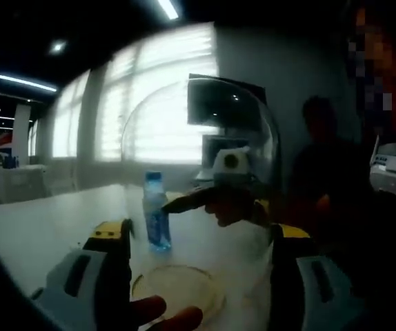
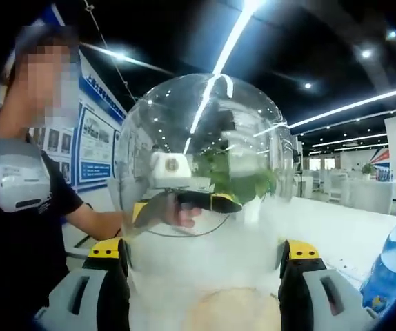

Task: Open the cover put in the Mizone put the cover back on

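While clear dome cover (image 2: pixel 205 158) hangs lifted above table (image 1: pixel 39 221), both grippers press its sides. Left gripper (image 1: pixel 198 276): jaws spread wide, cover wall between them. Right gripper (image 2: pixel 205 276): jaws also wide, clamping cover from opposite side. Round base (image 1: pixel 177 286) lies on table under cover. Mizone bottle (image 1: pixel 156 210) stands upright on table just beyond base, outside cover. Person (image 2: pixel 25 179) behind cover.
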`<state>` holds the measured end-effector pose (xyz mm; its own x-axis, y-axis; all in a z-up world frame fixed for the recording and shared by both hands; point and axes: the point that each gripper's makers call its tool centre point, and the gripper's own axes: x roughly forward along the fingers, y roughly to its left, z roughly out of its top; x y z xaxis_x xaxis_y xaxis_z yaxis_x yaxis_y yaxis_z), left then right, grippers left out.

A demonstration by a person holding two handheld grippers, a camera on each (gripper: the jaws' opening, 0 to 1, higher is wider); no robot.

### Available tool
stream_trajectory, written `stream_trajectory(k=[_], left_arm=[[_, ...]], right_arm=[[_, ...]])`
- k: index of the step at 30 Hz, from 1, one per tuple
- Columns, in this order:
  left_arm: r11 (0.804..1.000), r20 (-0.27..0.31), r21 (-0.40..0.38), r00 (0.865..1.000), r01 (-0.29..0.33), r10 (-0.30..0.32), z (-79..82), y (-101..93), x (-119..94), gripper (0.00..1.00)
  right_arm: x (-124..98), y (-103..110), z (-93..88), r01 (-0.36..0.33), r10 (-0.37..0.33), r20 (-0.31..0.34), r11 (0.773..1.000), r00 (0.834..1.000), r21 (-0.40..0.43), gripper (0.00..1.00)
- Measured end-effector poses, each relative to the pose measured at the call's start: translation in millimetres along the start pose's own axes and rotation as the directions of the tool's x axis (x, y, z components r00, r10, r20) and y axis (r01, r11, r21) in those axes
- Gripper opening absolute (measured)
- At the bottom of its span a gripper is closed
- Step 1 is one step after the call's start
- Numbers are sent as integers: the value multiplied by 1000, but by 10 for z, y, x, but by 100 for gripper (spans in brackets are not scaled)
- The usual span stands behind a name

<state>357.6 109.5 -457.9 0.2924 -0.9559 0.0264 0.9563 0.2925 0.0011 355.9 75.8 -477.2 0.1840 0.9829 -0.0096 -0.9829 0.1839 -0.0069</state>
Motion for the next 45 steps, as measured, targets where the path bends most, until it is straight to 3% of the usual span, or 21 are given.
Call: stream_trajectory(k=[9,24,45], left_arm=[[1000,-8,8,1000,4,-4,25,-158,38,70],[1000,-53,24,999,-9,10,-73,-455,78,71],[1000,-47,-9,999,-25,24,-187,-756,-78,71]], right_arm=[[-112,144,40,8,-8,-2,1000,1000,-14,84],[-251,347,-77,-4,4,0,1000,1000,-15,84],[-285,700,-140,-13,13,-16,1000,1000,-17,84]])
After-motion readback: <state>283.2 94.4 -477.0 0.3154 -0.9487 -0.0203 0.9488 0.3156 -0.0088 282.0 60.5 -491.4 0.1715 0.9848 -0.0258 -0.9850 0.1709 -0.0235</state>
